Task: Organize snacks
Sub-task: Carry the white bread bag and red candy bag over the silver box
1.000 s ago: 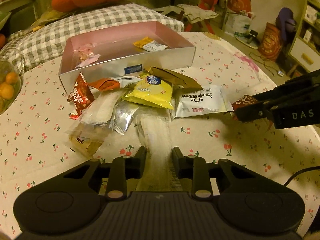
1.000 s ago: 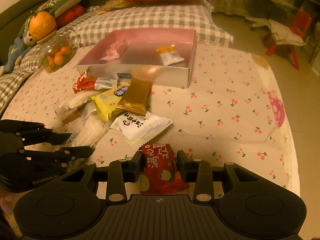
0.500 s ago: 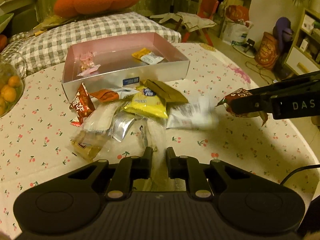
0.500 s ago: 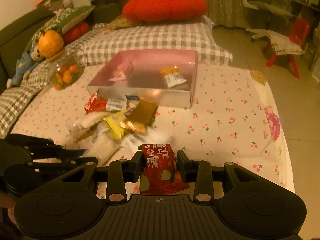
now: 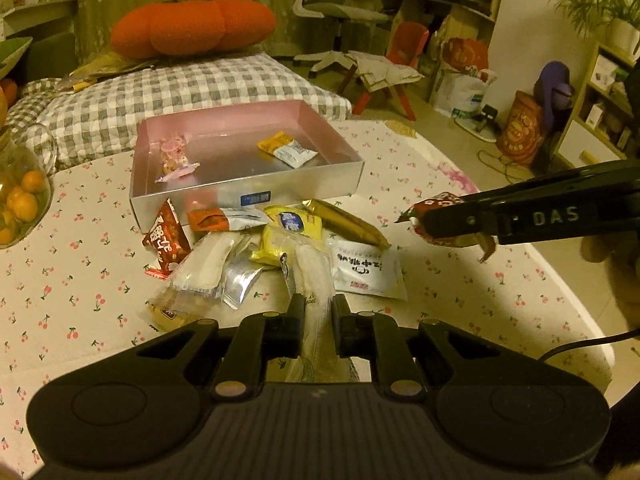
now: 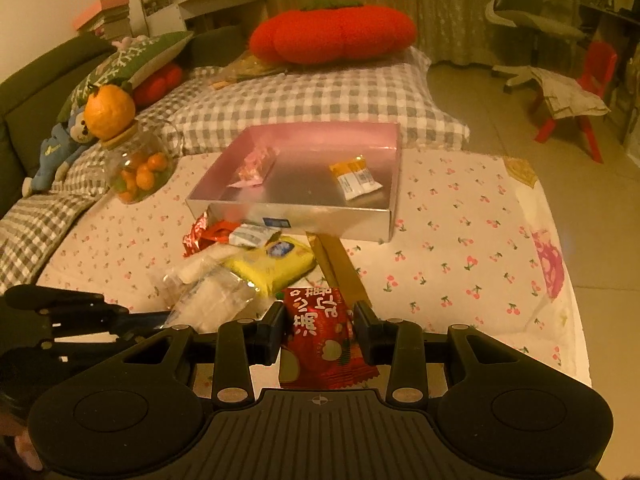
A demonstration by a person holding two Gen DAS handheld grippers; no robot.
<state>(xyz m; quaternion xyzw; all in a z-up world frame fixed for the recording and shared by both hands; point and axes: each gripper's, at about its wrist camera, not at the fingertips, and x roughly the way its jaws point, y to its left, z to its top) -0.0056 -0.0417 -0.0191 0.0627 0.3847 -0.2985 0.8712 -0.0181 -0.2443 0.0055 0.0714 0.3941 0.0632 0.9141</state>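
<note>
Both hand-held grippers are carrying snacks near the box (image 5: 248,184): the left hand-held gripper (image 5: 314,312) is clenching a clear packet (image 5: 314,276) in front of the box, the right hand-held gripper (image 6: 320,320) is gripping a red packet (image 6: 320,332). The slippery clear film may be slipping free. Only the right view is showing the jar (image 6: 140,168) fully.

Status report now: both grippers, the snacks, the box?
Left gripper shut on clear packet. Right gripper shut on red packet. Box holds two snacks. Snack pile lies before it.
</note>
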